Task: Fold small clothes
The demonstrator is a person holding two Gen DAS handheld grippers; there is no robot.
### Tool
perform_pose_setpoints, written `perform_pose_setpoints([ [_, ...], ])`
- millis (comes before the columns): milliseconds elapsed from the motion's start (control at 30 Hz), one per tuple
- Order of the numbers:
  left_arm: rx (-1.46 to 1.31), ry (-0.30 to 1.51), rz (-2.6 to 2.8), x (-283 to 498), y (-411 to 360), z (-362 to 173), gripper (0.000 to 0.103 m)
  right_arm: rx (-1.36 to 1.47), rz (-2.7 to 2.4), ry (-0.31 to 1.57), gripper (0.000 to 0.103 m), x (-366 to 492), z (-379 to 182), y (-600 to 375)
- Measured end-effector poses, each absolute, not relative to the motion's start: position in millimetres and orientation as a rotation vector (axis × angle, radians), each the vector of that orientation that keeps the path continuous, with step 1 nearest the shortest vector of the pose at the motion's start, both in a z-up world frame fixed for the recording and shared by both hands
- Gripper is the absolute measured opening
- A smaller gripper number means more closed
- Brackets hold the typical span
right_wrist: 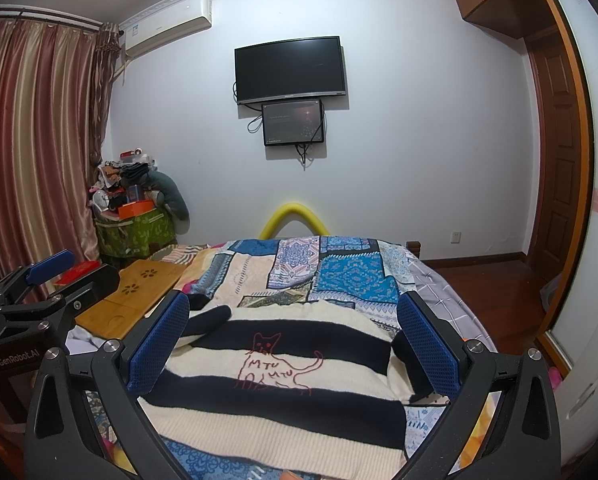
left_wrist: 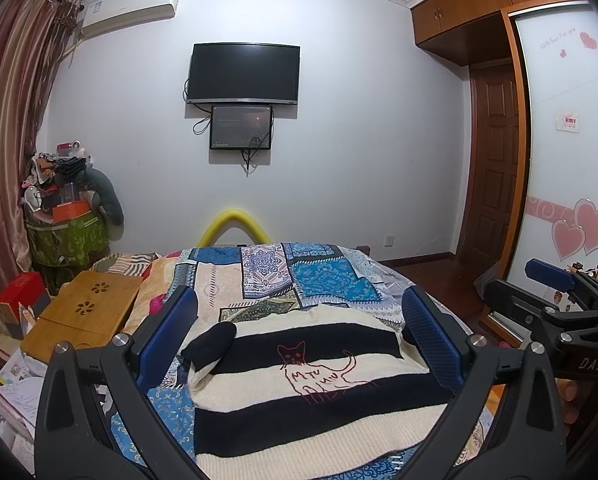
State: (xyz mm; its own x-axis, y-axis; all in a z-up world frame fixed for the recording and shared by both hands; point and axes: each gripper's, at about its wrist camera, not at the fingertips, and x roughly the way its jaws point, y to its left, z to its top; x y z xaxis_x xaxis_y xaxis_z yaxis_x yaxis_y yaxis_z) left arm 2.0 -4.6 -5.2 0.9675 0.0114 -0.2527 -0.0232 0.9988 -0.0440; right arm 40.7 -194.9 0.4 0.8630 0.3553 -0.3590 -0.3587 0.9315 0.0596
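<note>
Striped knit sweater [left_wrist: 311, 392] spread flat on bed [left_wrist: 331, 276]: soft, floppy, light, best pinched at sleeve cuffs or hem corners. Left gripper [left_wrist: 299, 336] and right gripper [right_wrist: 295, 340] hovering, fingers wide, empty.

Both grippers are hovering spread wide over the striped sweater [left_wrist: 315, 392], which is lying flat on the patchwork bedspread [left_wrist: 327, 276], leaving open air ahead of each. Beyond the left gripper [left_wrist: 299, 344], on its left, a bamboo lap tray [left_wrist: 87, 312] is crowding the bed edge. The right gripper [right_wrist: 295, 344] is hanging close beside it on its other flank.
</note>
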Motion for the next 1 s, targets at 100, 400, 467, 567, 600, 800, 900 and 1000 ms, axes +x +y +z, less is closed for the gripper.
perform_pose_setpoints([
  [100, -0.046, 0.255, 0.018, 2, -5, -5, 0.103, -0.008, 0.373, 0.375, 0.103, 41, 1, -195],
  [400, -0.048, 0.254, 0.019, 2, -5, -5, 0.103, -0.009, 0.373, 0.375, 0.103, 41, 0, -195],
  [467, -0.048, 0.254, 0.018, 2, -5, -5, 0.103, -0.009, 0.373, 0.375, 0.103, 41, 0, -195],
  [567, -0.05, 0.254, 0.018, 2, -4, -5, 0.103, -0.008, 0.372, 0.378, 0.103, 41, -2, -194],
  [600, -0.05, 0.254, 0.018, 2, -4, -5, 0.103, -0.008, 0.371, 0.379, 0.103, 41, -2, -193],
  [800, -0.049, 0.262, 0.024, 6, -1, -6, 0.103, -0.018, 0.365, 0.384, 0.103, 46, -6, -188],
  [900, -0.049, 0.274, 0.033, 14, 2, -8, 0.103, -0.025, 0.356, 0.388, 0.103, 53, -6, -187],
  [1000, -0.054, 0.295, 0.041, 27, 9, -9, 0.103, -0.024, 0.357, 0.404, 0.103, 63, -9, -187],
])
